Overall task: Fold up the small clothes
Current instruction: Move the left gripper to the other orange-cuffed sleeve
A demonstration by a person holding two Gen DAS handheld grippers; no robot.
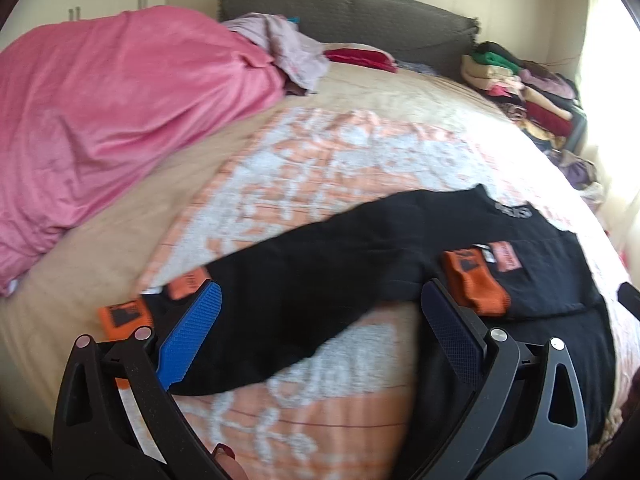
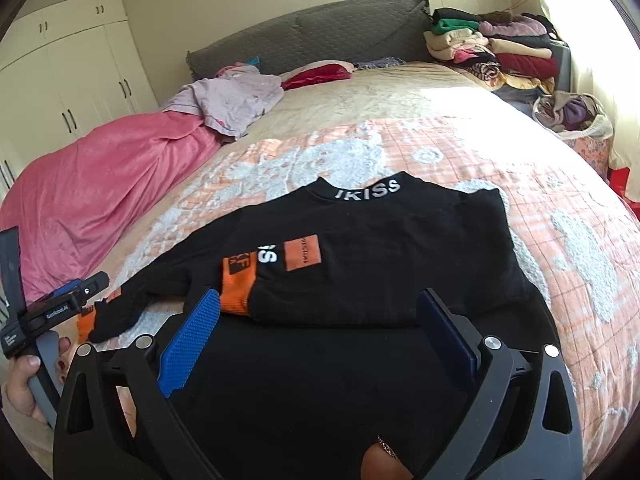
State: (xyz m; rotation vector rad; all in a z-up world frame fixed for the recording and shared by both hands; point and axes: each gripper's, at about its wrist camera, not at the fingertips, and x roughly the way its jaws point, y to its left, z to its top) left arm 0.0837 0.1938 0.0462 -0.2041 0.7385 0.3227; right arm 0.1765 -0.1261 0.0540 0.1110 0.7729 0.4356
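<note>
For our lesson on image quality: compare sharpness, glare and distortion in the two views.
Left wrist view: motion-blurred, the black top smeared; window glare whitens the right edge. Right wrist view: sharper, the collar lettering legible; sunlight washes out the bedspread at upper right. Both: fisheye bends the bed into a dome.

The sweater (image 2: 360, 264) lies on the near part of the bed (image 2: 400, 96), one sleeve (image 2: 132, 304) stretched left. A blanket (image 2: 92, 184) lies far left, and a clothes pile (image 2: 492, 48) far right by the headboard (image 2: 320, 32).
</note>
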